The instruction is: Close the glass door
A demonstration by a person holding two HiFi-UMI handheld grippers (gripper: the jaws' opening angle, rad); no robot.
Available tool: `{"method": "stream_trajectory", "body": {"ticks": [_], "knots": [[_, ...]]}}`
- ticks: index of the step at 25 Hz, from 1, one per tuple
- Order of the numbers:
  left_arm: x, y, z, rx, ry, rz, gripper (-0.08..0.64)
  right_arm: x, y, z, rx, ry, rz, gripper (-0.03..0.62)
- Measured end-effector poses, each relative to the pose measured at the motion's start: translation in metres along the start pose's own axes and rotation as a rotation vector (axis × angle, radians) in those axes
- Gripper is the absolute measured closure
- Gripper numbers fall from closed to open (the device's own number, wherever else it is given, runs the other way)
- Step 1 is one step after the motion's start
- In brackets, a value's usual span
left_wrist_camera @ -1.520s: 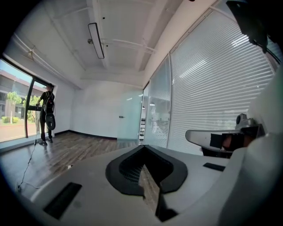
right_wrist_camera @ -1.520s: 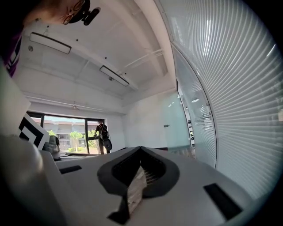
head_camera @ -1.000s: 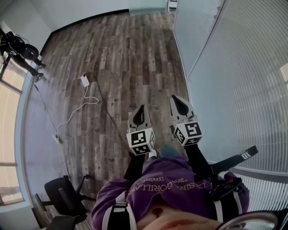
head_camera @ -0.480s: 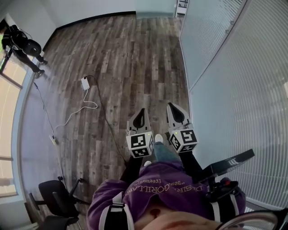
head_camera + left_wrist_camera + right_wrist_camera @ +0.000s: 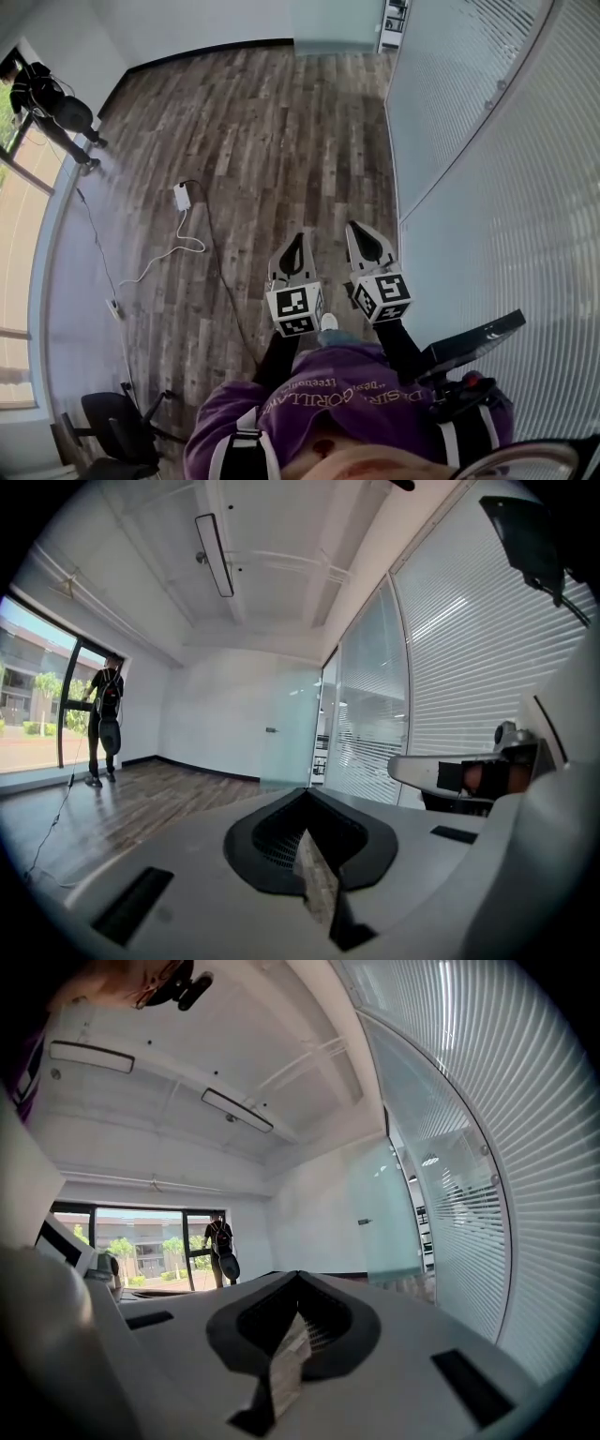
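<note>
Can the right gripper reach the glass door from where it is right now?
Probably not yet. The glass door stands at the far end of the room, well beyond the right gripper, whose jaws are shut and empty. Only wood floor seems to lie between, so nothing blocks the way.

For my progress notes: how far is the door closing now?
Done: nothing; the glass door at the far end looks open. In hand: left gripper and right gripper, both shut and empty, are far from it. Left: reach it, push it closed.

Grey-brown wood-plank floor [image 5: 281, 122], pale green glass door [image 5: 291, 726], white-striped glass wall [image 5: 525, 187], purple shirt [image 5: 361, 392], white cable [image 5: 185, 246], black chair [image 5: 106, 414]
</note>
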State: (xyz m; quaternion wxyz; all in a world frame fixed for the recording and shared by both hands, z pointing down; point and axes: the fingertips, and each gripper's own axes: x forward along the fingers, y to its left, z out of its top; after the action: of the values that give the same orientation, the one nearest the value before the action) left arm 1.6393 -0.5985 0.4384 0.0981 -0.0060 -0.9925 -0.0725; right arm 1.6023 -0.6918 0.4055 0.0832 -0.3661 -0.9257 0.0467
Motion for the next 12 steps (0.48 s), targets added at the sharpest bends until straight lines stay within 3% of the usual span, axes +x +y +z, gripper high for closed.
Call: {"method": "stream_trajectory", "body": {"ticks": [12], "knots": [[0.067, 0.013, 0.012, -0.031, 0.017, 0.058, 0.558, 0.059, -0.037, 0.011, -0.021, 0.01, 0.047, 0.595]]}}
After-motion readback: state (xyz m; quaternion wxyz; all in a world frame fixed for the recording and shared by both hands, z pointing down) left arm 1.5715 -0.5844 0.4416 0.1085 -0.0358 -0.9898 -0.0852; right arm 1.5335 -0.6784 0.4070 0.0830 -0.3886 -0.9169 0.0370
